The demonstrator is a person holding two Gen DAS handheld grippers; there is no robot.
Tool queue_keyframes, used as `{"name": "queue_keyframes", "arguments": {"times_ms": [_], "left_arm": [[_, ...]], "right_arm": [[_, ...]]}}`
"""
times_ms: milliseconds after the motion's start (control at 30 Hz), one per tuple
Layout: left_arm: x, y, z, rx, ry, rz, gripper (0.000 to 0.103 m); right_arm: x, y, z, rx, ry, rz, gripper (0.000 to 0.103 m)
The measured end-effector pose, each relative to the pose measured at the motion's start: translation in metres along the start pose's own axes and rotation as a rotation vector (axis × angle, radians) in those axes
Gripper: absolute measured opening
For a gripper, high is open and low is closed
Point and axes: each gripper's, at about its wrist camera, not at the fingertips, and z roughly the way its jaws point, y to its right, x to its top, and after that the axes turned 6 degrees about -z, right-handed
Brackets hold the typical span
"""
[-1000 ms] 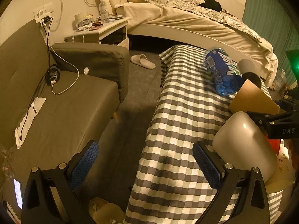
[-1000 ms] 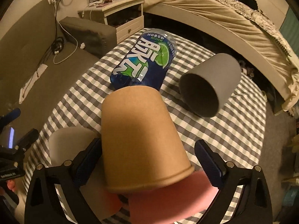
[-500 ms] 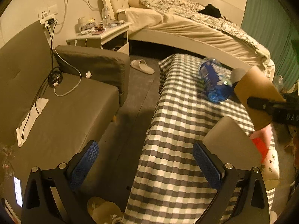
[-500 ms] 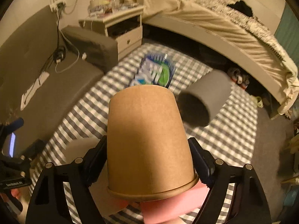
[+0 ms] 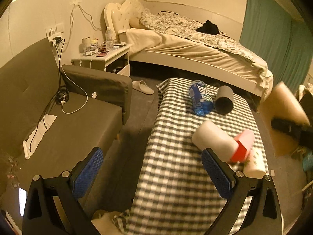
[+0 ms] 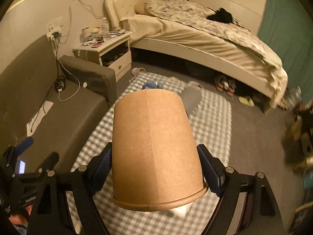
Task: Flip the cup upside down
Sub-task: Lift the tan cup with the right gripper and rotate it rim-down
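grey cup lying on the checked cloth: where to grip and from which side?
The grey cup lies on its side, mouth toward the left wrist camera, blue bottle close on its left. Probably best to come from above and pinch across the mid-wall, one finger at each flank; the open left gripper is free.

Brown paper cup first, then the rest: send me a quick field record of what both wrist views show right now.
cup: brown paper cup, rim toward the camera, base pointing away
right hand-held gripper: right hand-held gripper shut on the cup, one pad on each side
cup height: held above the checkered table, not resting on it
left hand-held gripper: left hand-held gripper open, holding nothing
on table: blue bottle and grey cup, both lying on their sides; white cup on its side with a red cup at its mouth
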Motion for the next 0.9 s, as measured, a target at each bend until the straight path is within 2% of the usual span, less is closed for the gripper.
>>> {"name": "queue_keyframes", "arguments": {"times_ms": [167, 400, 567, 733, 900], "left_arm": [[-0.022, -0.011, -0.021, 0.001, 0.005, 0.019, 0.103], [-0.052, -0.025, -0.031, 0.02, -0.008, 0.036, 0.103], [-0.07, -0.024, -0.028, 0.025, -0.038, 0.044, 0.103], [-0.079, -0.011, -0.025, 0.022, -0.061, 0.067, 0.103], [-0.078, 0.007, -0.029, 0.032, -0.059, 0.095, 0.103]], "right_arm": [[-0.063, -0.023, -0.013, -0.036, -0.074, 0.078, 0.083], [-0.137, -0.038, 0.023, -0.068, -0.17, 0.209, 0.083], [-0.162, -0.046, 0.039, -0.115, -0.18, 0.246, 0.083], [-0.174, -0.043, 0.049, -0.116, -0.176, 0.272, 0.083], [-0.18, -0.049, 0.052, -0.107, -0.162, 0.241, 0.083]]}}
